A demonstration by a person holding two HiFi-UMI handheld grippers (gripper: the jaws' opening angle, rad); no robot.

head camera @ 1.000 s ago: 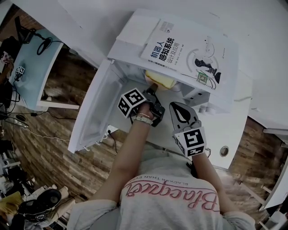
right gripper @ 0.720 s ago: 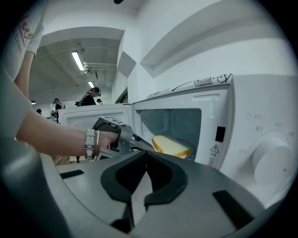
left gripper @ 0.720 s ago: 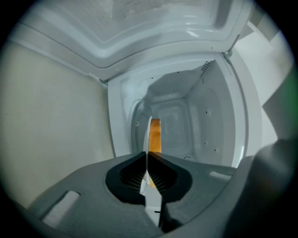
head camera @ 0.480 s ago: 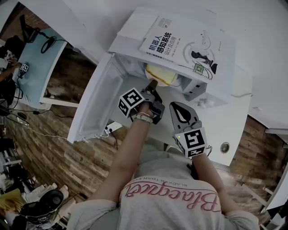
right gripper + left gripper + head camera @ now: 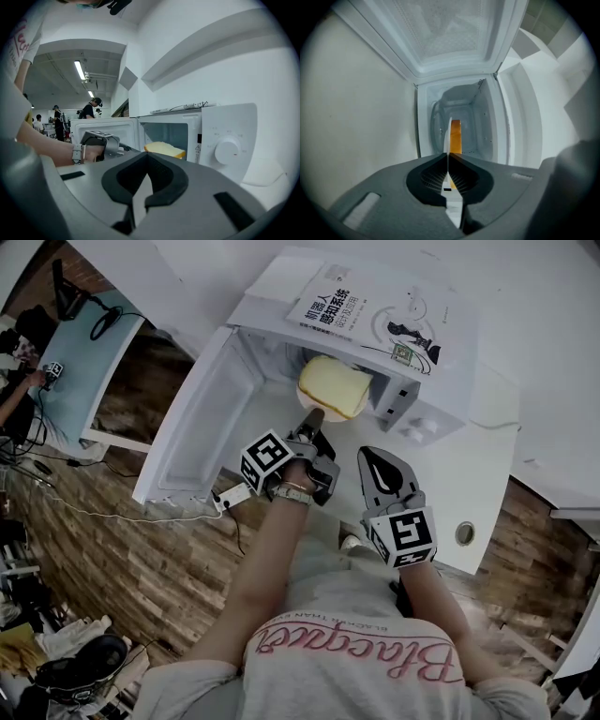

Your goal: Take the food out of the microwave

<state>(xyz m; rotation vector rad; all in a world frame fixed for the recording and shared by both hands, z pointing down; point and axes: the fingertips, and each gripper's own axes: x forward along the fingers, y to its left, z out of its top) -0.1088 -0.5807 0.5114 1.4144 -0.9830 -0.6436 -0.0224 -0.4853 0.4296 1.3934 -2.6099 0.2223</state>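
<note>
Currently, the bread slice [image 5: 335, 387] is resting on a white plate [image 5: 446, 136] at the mouth of the microwave [image 5: 405, 409]. It is lying at 1 o'clock from the left gripper [image 5: 313, 419], which is the nearer tool. The right gripper [image 5: 379, 471] is waiting well back, at 5 o'clock from the slice. The left gripper's jaws are pinching the plate's near rim, which is showing edge-on between them. The right gripper's jaws are meeting on nothing. Withdrawal is probably running toward 6 o'clock; keep the plate level.
</note>
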